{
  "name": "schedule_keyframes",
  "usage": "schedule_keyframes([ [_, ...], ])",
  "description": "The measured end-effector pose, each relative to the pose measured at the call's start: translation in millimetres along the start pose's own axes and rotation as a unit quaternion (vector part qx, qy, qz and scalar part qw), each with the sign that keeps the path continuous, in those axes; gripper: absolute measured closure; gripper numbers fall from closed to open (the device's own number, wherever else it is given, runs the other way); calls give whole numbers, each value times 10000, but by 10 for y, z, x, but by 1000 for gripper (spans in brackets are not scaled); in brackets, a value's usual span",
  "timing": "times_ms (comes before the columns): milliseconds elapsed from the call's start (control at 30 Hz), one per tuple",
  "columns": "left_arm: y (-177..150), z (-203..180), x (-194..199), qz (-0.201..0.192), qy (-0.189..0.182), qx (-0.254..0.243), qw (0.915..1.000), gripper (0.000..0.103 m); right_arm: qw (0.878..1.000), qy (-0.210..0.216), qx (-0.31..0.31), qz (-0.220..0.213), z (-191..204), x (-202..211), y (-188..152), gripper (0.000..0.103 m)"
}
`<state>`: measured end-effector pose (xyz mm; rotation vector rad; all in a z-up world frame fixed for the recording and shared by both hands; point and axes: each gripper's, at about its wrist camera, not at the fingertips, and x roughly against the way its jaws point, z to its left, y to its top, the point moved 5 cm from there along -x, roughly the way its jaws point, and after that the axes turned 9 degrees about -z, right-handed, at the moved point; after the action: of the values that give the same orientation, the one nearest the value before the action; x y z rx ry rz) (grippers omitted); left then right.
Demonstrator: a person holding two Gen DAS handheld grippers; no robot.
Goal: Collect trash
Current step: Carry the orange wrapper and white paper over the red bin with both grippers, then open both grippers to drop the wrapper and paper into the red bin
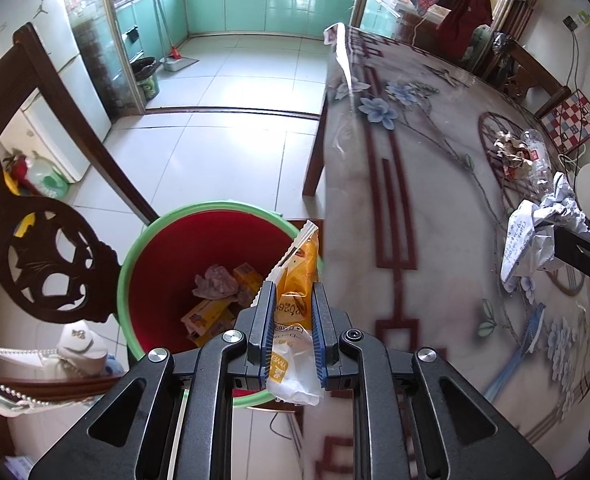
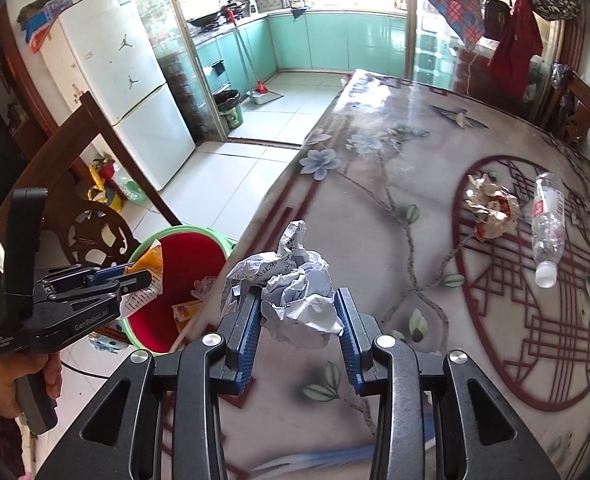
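Left tool (image 1: 293, 312) clamped narrow on an orange-and-white snack wrapper (image 1: 297, 280), held just above the red bin (image 1: 175, 264) with the green rim; positioned there, by the look of it, so the wrapper falls straight in on release. Already inside the bin: a crumpled tissue and some yellow cartons. Bin standing on the floor just beside the bench (image 1: 435, 208) edge, close to a carved dark chair (image 1: 51, 264), presumably for a short carry from bench to bin.

Right tool (image 2: 298, 316) closed around a ball of crumpled printed paper (image 2: 295, 284), lifted clear over the bench, to the right of the bin and not yet above it. Likely waiting its turn while the left tool occupies the opening.

Still on the bench, well apart from the bin: a crumpled brownish wrapper (image 2: 493, 210) and, just beside it, a clear plastic bottle (image 2: 549, 228) lying on its side. Task judged partway through.
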<state>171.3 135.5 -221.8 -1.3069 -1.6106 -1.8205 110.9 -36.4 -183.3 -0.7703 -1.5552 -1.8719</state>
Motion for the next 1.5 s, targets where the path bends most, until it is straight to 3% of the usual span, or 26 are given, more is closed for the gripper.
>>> schedule_keyframes([
  [467,-129,649,-112,199,364,498,9979,87,9977,449,497,137,625,-428,204,69],
  [1100,-299,1163,-473,634,610,903,9920,87,9910,877,847,548,1230,-965,173,69],
  [1500,-320,1150,-602,808,121,1292,9883,87,9881,1191,761,609,1324,-1106,163,69],
])
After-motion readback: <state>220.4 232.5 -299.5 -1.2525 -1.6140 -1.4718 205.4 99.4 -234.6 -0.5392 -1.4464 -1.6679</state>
